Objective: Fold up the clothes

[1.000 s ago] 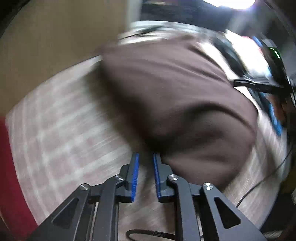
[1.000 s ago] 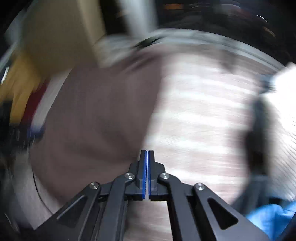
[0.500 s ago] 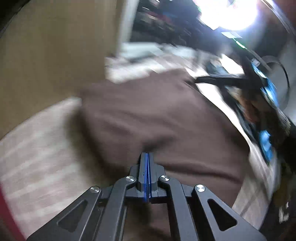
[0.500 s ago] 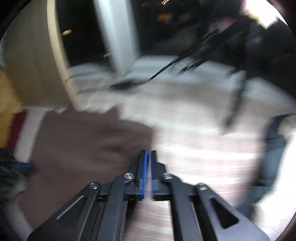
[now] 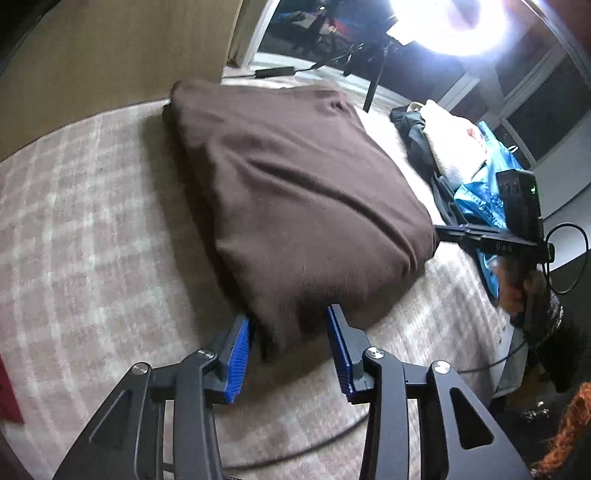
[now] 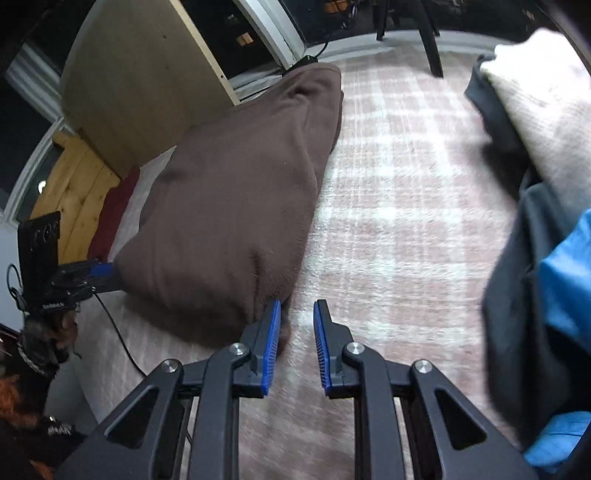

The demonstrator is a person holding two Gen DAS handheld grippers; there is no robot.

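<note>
A folded brown garment [image 5: 295,177] lies on the pink plaid blanket [image 5: 92,229]. My left gripper [image 5: 290,321] is open, its blue pads wide apart with the garment's near corner lying loosely between them. In the right wrist view the same brown garment [image 6: 240,192] sits to the left. My right gripper [image 6: 297,308] is open over the blanket [image 6: 399,221], and its left finger [image 6: 271,332] is beside the garment's near corner. Each gripper shows in the other's view at the garment's side corner: the right gripper [image 5: 443,232] and the left gripper [image 6: 109,275].
A pile of clothes lies to the right: a cream knit [image 6: 546,103], a dark grey piece [image 6: 517,236] and something blue [image 6: 569,280]. A tripod leg [image 5: 375,86] and a bright lamp [image 5: 461,26] stand beyond the bed. A red item [image 6: 114,210] lies at the left edge.
Both grippers were shut half a second ago and now stand open. The brown garment has been let go and rests flat on the blanket.
</note>
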